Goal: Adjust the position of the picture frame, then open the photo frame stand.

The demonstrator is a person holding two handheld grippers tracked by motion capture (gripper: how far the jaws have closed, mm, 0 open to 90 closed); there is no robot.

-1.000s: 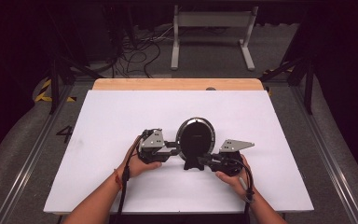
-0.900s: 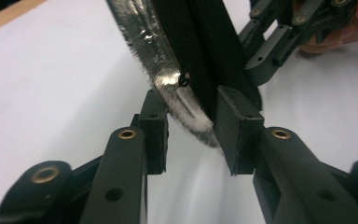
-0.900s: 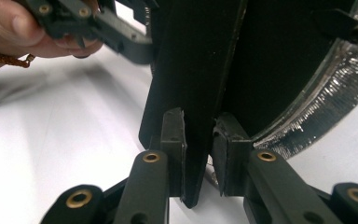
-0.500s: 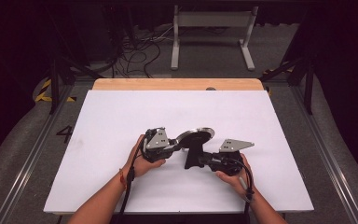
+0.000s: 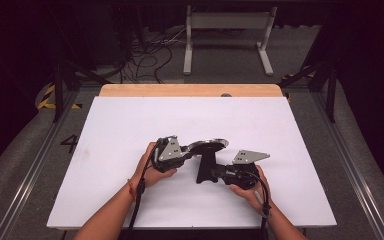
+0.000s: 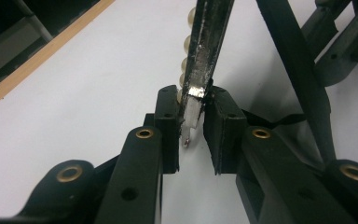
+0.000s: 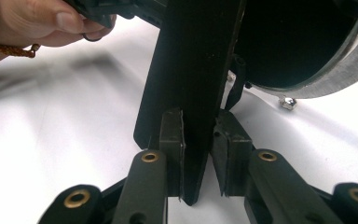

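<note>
We saw a round mirror (image 5: 209,145) on a black stand (image 5: 206,167) sitting a little near of the middle of the white counter (image 5: 130,125), its disc tipped back almost flat. The left gripper (image 5: 186,154) reached in from the left, and in the left gripper view its fingers (image 6: 168,119) were closed on the thin silvery rim of the mirror (image 6: 205,51), having just narrowed onto it, with pale beads showing along the edge. The right gripper (image 5: 215,174) came in from the right and nearer; in the right gripper view its fingers (image 7: 171,140) were clamped on the flat black stand (image 7: 191,70). The mirror's dark disc (image 7: 298,46) hung above them to the right.
</note>
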